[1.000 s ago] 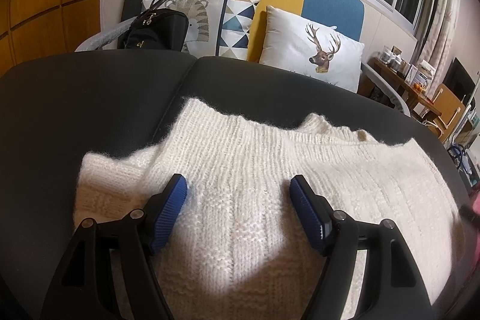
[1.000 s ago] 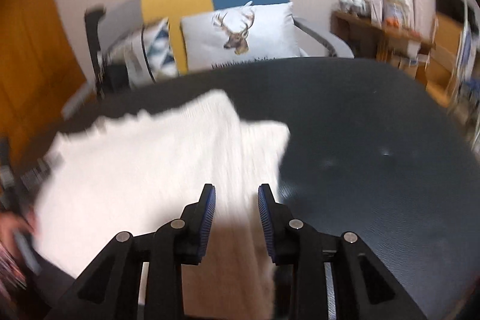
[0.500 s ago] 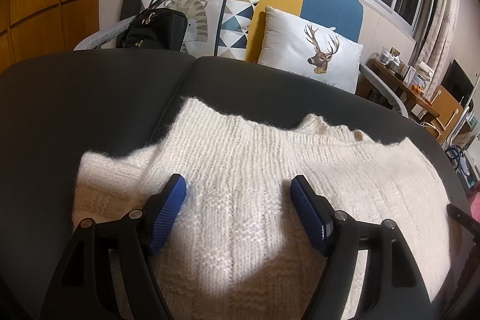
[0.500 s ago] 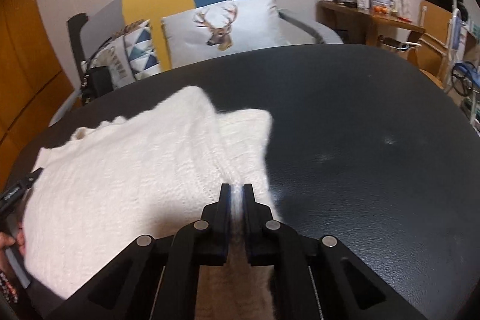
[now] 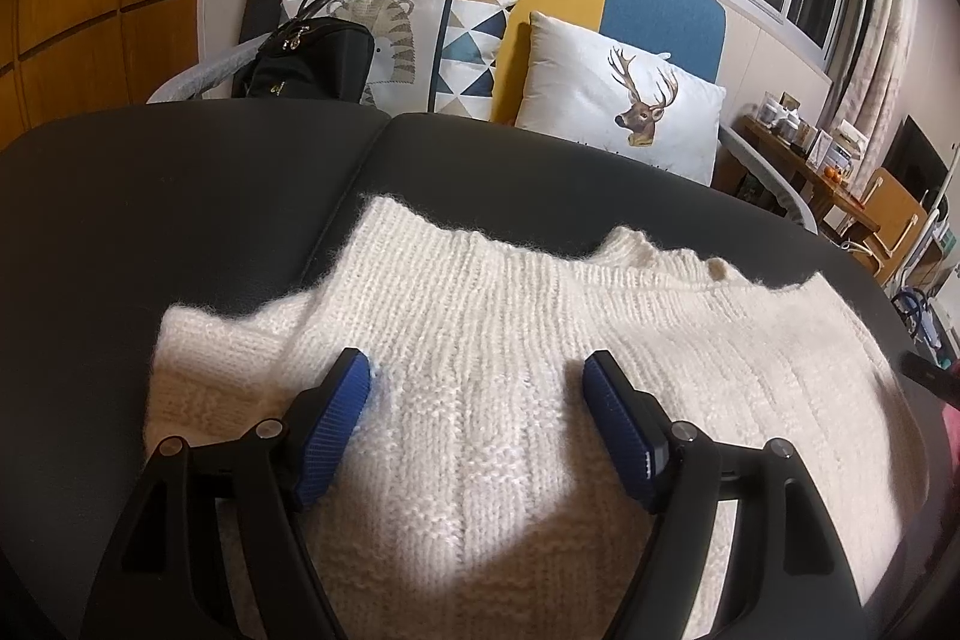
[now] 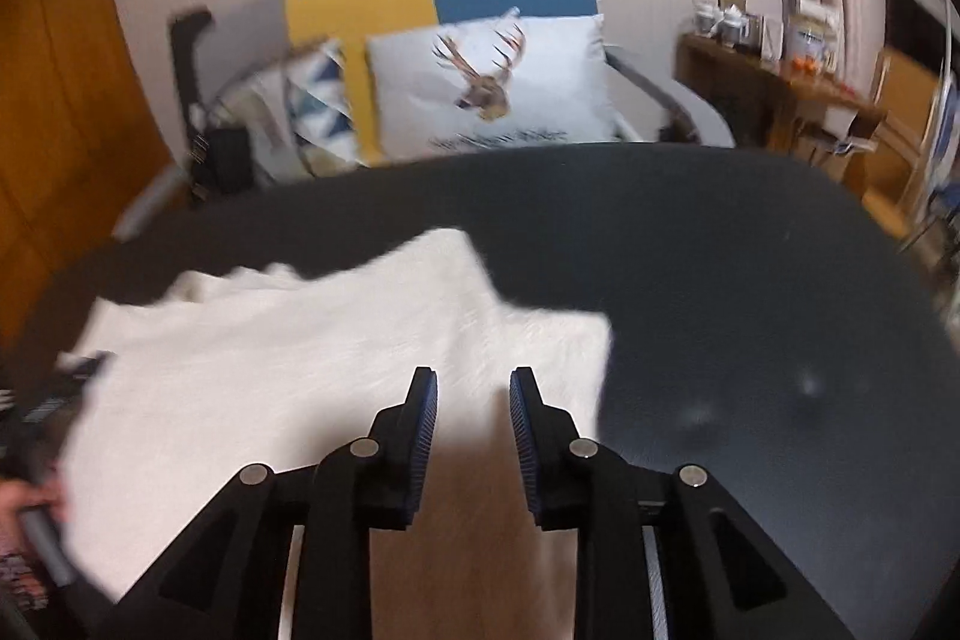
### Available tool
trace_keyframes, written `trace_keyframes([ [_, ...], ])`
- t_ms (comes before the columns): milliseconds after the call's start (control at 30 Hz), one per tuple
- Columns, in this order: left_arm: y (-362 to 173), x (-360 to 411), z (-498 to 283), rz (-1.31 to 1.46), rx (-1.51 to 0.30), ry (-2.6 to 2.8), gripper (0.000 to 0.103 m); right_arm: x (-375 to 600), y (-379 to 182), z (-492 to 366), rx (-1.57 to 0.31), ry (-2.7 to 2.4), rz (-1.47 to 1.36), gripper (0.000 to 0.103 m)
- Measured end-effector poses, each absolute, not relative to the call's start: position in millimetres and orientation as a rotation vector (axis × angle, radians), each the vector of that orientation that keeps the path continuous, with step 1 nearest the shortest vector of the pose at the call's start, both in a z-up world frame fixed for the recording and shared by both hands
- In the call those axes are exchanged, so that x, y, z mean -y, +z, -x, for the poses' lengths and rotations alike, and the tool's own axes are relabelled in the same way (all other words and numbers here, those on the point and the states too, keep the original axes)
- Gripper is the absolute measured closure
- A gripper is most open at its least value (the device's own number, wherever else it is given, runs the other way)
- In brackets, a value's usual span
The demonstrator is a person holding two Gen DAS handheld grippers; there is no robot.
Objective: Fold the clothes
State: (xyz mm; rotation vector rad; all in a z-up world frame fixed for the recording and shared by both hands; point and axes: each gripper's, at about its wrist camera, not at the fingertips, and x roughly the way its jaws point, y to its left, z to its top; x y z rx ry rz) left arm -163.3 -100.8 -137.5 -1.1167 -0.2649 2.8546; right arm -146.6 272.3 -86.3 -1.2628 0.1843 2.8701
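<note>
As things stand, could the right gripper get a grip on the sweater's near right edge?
Probably yes: the right gripper hovers over the white sweater near that edge, jaws just reopened with a clear gap, nothing between them or blocking the way.

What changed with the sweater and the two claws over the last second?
The right claw pinched shut on the white sweater near its right edge half a second ago. Its jaws have just been opening, so it has let go, and its view has shifted sideways. The left claw stays wide open over the sweater, which lies on the black table as before.
</note>
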Motion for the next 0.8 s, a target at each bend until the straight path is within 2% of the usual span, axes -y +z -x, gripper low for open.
trace_keyframes([
  [233,-138,98,165,1.127,0.236,2.863,0.026,-265,-115,177,-0.215,2.87,1.369,0.077],
  [400,-138,98,165,1.131,0.227,2.863,0.025,-265,-114,174,-0.191,2.867,1.33,0.097],
  [600,-138,98,165,1.131,0.223,2.862,0.025,-264,-105,169,-0.031,2.784,1.219,0.097],
  [700,-138,98,164,1.129,0.229,2.861,0.025,-277,-111,165,0.036,2.651,1.166,0.103],
  [733,-138,98,165,1.13,0.228,2.861,0.025,-286,-118,166,0.02,2.61,1.193,0.103],
  [800,-138,97,166,1.132,0.222,2.862,0.024,-308,-122,165,-0.173,2.6,1.254,0.103],
])
